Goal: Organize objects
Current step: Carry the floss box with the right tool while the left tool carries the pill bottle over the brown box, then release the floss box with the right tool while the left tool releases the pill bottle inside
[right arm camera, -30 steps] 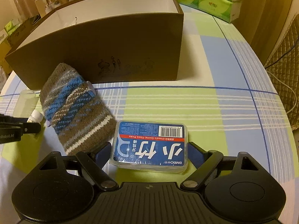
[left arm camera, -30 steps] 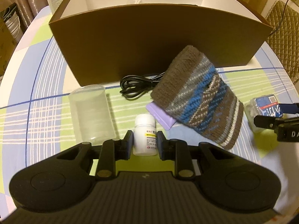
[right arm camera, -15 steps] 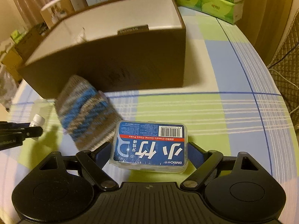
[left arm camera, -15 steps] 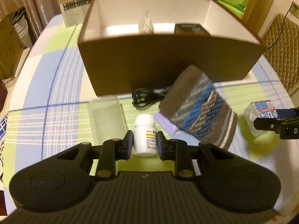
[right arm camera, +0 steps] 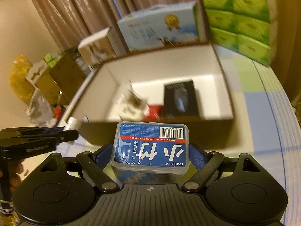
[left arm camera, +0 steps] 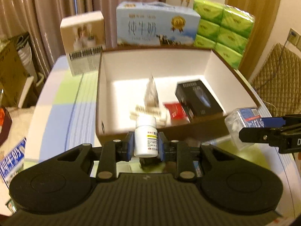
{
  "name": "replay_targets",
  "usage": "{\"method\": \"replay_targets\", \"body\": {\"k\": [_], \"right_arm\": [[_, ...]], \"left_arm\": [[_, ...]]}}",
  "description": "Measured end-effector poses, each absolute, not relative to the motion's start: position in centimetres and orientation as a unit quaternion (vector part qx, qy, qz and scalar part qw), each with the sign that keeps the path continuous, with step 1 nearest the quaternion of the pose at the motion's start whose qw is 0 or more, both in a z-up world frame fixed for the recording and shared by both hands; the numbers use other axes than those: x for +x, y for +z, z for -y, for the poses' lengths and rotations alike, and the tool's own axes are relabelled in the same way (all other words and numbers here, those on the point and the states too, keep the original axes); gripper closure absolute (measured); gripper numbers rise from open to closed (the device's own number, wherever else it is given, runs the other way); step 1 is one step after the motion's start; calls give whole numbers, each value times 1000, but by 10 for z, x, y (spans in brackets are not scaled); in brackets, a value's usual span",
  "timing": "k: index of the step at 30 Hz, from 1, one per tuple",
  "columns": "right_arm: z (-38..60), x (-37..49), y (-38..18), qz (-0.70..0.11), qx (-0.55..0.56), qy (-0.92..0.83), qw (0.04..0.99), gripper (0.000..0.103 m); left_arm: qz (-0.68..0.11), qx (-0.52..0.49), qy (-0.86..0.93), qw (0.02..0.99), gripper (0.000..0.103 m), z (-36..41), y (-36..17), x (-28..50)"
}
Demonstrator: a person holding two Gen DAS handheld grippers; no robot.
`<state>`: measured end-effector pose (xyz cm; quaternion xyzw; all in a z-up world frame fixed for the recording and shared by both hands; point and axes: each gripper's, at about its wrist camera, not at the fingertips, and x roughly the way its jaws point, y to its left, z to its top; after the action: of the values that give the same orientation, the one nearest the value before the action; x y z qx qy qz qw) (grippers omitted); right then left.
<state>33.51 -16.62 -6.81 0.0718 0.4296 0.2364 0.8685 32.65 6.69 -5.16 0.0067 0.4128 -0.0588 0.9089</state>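
Observation:
My left gripper is shut on a white pill bottle, held in the air just before the near wall of the open brown cardboard box. My right gripper is shut on a clear floss-pick box with a blue label, also lifted near the box's front wall. It shows at the right of the left wrist view. The left gripper and bottle show at the left of the right wrist view. Inside the box lie a black carton, a red packet and a clear bag.
Behind the box stand a blue milk carton, a beige carton and stacked green tissue packs. The checked tablecloth spreads to the left. A quilted chair stands at the right. Cartons and bags sit off the table's left.
Both grippers have risen from the table with their objects and moved toward the box. The box's inside now shows; the knitted pouch, cable and cup have dropped out of view.

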Motion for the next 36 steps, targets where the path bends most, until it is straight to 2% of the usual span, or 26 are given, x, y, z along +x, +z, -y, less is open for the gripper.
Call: {"method": "replay_targets", "body": {"k": [9,22,33,35,36], "right_arm": [[129,400,-51,-407,74,264,871,20],[96,486,-84,-427,44,252,867,20],[88,524,-107,-438,31,245,864,20],[89,528,-110,-440,33,244,863,20],[89,530,-111,-441,34,245,863,20]], "left_arm": [[-401,0,-50,915,81,-72,-45,404],[-429,20,-37,902,81,-73,-84,498],[-444,39,-28,895,80,-72,-105,537],[-440,47,-22,897,77,-70,-107,539],[-440,48,-22,897,69,-69,-107,540]]}}
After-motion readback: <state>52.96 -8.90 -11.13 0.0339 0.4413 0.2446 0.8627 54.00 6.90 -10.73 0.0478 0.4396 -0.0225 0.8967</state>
